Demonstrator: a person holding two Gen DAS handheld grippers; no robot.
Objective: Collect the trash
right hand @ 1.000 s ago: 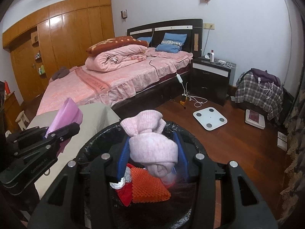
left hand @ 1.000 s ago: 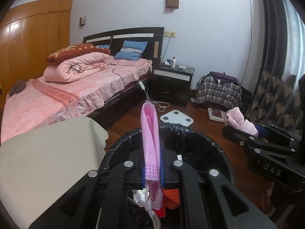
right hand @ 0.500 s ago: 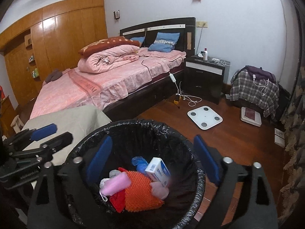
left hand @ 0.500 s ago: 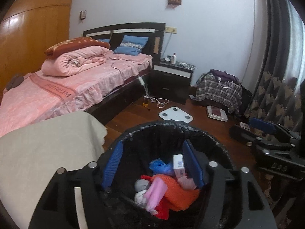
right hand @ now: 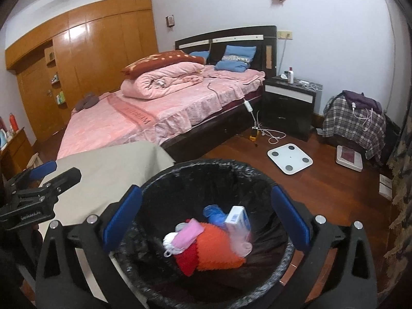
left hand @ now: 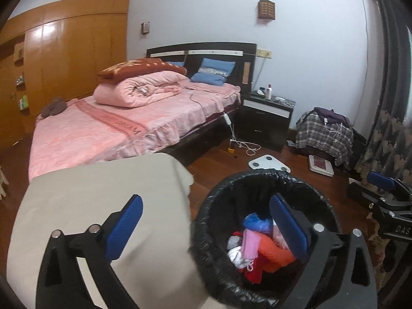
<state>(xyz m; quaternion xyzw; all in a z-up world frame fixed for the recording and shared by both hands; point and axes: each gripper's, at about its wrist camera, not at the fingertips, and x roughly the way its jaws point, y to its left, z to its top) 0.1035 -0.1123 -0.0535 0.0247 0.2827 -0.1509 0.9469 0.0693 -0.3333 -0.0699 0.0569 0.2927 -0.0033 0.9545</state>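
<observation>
A black-lined trash bin (right hand: 206, 163) stands on the floor, holding an orange cloth (right hand: 216, 247), a pink mesh piece (right hand: 189, 233), a small box (right hand: 238, 219), a blue bag (right hand: 213, 212) and a blurred pink knit item (right hand: 240, 242). My right gripper (right hand: 206, 190) hovers over the bin. Its jaws are opening, with nothing between them. My left gripper (left hand: 204, 200) straddles the bin's left rim (left hand: 257, 173). Its jaws are opening too and hold nothing. One left pad (left hand: 123, 225) is over a beige cover. Each gripper shows in the other's view: the right gripper (left hand: 370, 188) and the left gripper (right hand: 55, 172).
A beige-covered surface (left hand: 103, 193) sits just left of the bin. Behind it are a pink bed (right hand: 154, 113) and a dark nightstand (right hand: 291, 105). A white scale (right hand: 289, 158) lies on the wood floor. A plaid-covered pile (right hand: 355, 123) and a curtain (left hand: 386, 134) are on the right.
The left gripper let go of the pink mesh piece and the right let go of the pink knit item; both now lie in the bin. Both jaws opened wide. The left gripper shifted left.
</observation>
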